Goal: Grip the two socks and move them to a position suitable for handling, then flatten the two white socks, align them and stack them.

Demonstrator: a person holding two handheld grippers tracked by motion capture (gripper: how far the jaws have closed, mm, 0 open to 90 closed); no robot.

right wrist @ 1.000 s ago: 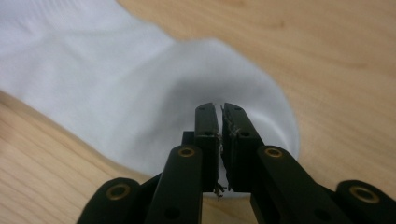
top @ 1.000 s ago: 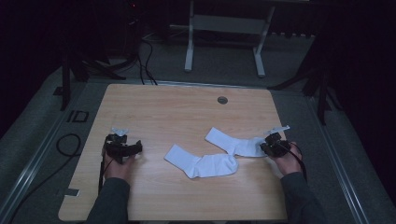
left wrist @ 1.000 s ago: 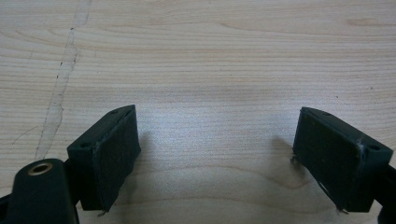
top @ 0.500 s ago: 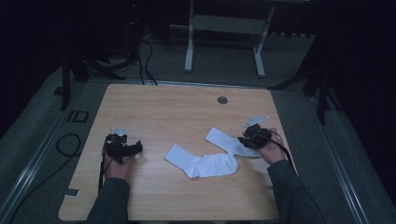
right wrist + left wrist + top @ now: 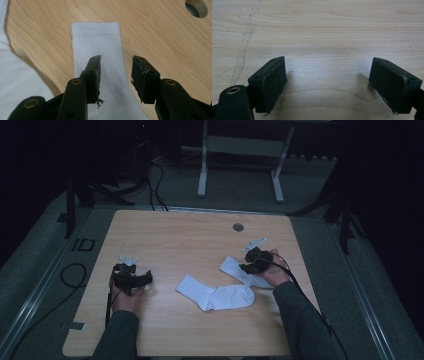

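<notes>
Two white socks are laid flat on the table (image 5: 165, 235): the near sock (image 5: 215, 295) toward the middle, and the far sock (image 5: 100, 50) under the right gripper (image 5: 116, 75), its ribbed cuff pointed away. Both are judged light, limp and easily bunched; a pinch across the ribbed cuff should hold best. The right fingers (image 5: 93, 75) have just been opening and stand partly apart above the sock, nothing gripped. The left gripper (image 5: 328, 82) is held wide over bare wood.
</notes>
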